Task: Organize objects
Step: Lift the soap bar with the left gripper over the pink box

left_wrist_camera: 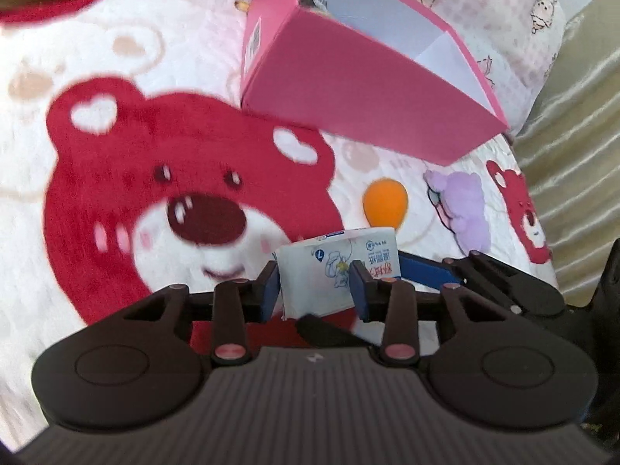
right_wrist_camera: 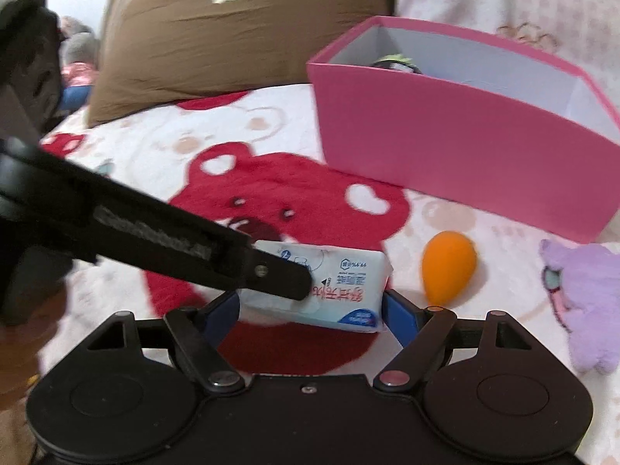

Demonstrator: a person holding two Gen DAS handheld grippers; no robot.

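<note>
- Wipes pack (right_wrist_camera: 329,286): soft white-and-blue packet, the item in hand; sits low over the bear-print blanket (left_wrist_camera: 116,201), held across both its short and long axes at once, probably because a floppy pack sags under a single pinch.
- Left gripper (left_wrist_camera: 316,290): blue pads pressed on the pack's narrow sides, jaws drawn close together on it; seen from the right wrist view as a dark finger lying across the pack's top face.
- Right gripper (right_wrist_camera: 310,310): jaws set wide, spanning the pack's length; the right pad touches the end of the pack, the left pad's contact is hidden behind the other gripper's finger, so a firm clamp cannot be confirmed.
- Pink box (right_wrist_camera: 445,135): open-topped, white inside, standing on the blanket beyond the pack; a dark, partly hidden item already lies in its far corner, which suggests it is the collecting bin.
- Orange egg-shaped sponge (right_wrist_camera: 447,271): loose on the blanket, just beside the pack, between it and the box; likely awaiting its turn.
- Purple plush toy (right_wrist_camera: 585,302): lies at the right edge, near the box's corner; likewise unsorted.
- Brown pillow (right_wrist_camera: 232,38): propped behind the box, not part of the sorting.
- Status, as judged: pack gripped but not yet over the box.
</note>
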